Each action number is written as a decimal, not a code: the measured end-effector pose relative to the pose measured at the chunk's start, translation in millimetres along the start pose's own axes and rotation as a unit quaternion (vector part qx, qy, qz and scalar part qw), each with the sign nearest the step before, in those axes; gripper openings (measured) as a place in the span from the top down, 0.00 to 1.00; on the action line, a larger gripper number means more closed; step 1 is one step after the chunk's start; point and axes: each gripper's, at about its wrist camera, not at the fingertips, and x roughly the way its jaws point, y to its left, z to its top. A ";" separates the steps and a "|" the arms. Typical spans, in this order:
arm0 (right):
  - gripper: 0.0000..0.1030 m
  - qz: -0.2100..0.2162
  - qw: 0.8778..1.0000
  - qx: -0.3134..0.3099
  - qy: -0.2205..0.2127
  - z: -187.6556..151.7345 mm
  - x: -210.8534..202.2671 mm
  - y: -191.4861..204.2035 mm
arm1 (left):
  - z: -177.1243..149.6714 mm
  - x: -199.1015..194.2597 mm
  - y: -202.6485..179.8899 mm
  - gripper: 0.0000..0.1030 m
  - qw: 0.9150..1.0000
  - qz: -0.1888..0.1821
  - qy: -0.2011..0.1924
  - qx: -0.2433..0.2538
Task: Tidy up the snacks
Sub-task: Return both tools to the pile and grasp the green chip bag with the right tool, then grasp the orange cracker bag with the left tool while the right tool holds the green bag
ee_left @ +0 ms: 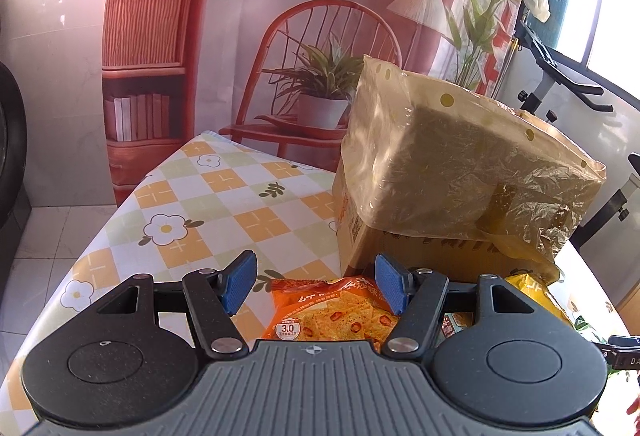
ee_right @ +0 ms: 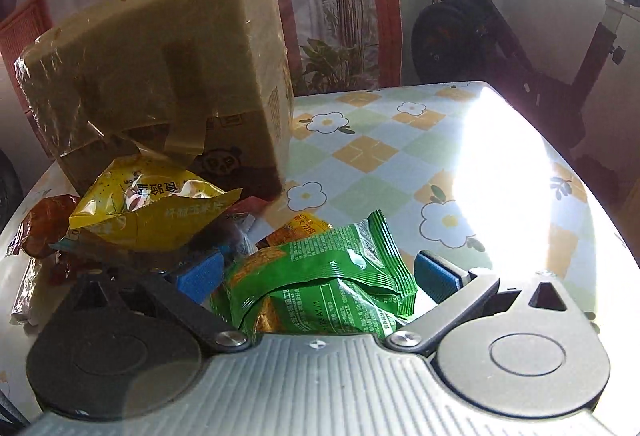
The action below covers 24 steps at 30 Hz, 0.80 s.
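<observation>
The left wrist camera is sitting low over the table (ee_left: 208, 192), looking forward and a bit down. The right wrist camera is looking down more steeply, very close to the snack bags. Both are seeing the cardboard box (ee_left: 460, 172) (ee_right: 160, 76), each from its own side.

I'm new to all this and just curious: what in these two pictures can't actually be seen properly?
- Inside of the cardboard box: left wrist view, covered by the yellowish plastic bag.
- Lower half of the orange snack packet: hidden behind the left hand-held gripper.
- Tablecloth pattern at right: right wrist view, washed out by sun glare.
</observation>
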 end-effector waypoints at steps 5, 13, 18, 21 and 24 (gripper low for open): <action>0.00 0.025 0.997 -0.054 0.051 -10.6 18.2 4.4 | -3.9 1.6 -3.7 0.34 1.000 -0.003 0.006 0.002; 0.00 0.013 0.998 -0.055 0.034 -18.2 29.7 11.3 | -8.1 7.9 -5.7 0.34 1.000 -0.003 0.017 0.005; 0.00 0.008 0.999 -0.042 0.030 -16.4 34.3 14.5 | -10.9 11.4 -5.3 0.34 1.000 -0.002 0.027 0.004; 0.01 0.018 0.999 -0.043 0.027 -15.4 35.0 16.3 | -13.4 14.4 -6.3 0.34 0.999 0.000 0.034 0.002; 0.10 0.031 0.998 -0.053 0.017 -16.6 32.1 20.8 | -15.8 16.6 -7.9 0.34 0.999 -0.002 0.040 0.004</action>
